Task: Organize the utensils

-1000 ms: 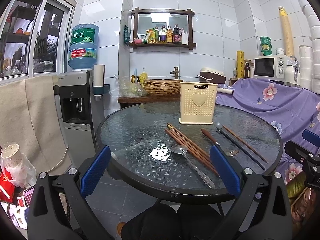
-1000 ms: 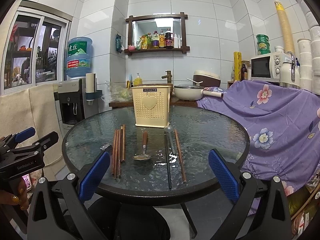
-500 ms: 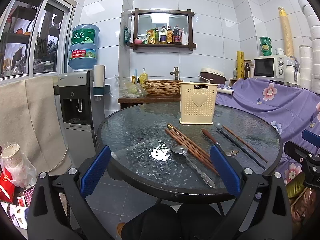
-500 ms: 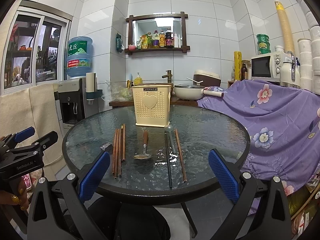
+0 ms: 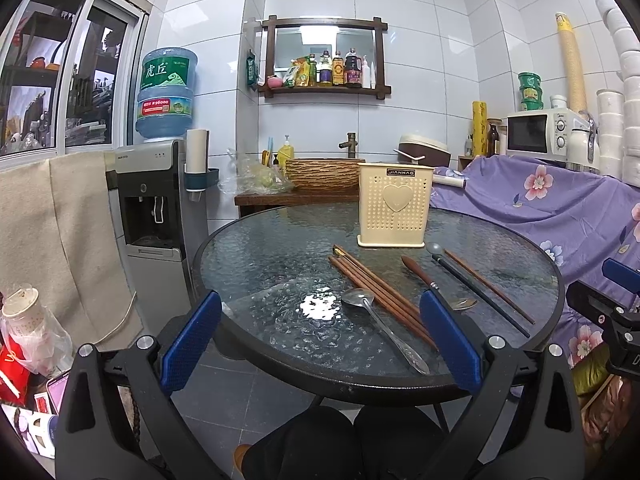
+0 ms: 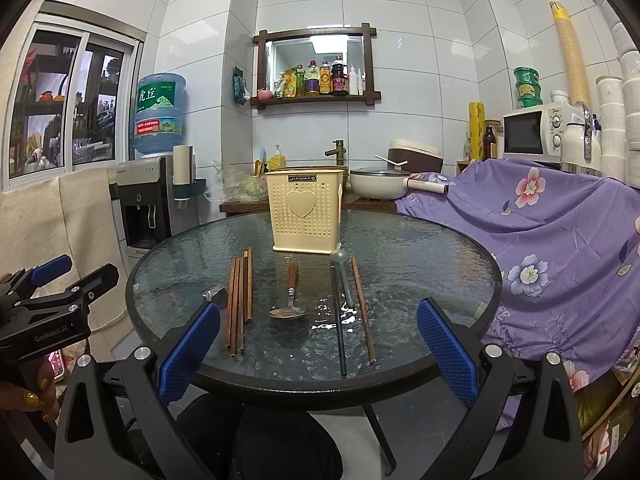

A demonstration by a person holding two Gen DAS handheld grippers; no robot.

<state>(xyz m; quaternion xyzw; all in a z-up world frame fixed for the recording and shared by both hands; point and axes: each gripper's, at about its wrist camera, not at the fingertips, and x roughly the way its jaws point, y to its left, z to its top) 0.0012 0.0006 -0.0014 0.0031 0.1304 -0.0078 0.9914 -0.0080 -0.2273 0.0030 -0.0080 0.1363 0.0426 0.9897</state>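
Both tongs released, empty: left tongs point(image 5: 320, 338), right tongs point(image 6: 318, 346). Utensils flat on tabletop point(image 6: 420, 264) before holder point(image 6: 305, 210). Advise: pinch chopsticks point(image 6: 239, 296) mid-shaft, lift, upend into holder.

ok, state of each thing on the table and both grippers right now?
left gripper: open, empty, short of the table
right gripper: open, empty
cream perforated plastic utensil holder: upright, nothing seen sticking out
bundle of brown wooden chopsticks: flat on the glass
all-metal spoon: flat, bowl up
wooden-handled spoon: flat
black-handled ladle: flat
single brown chopstick: flat
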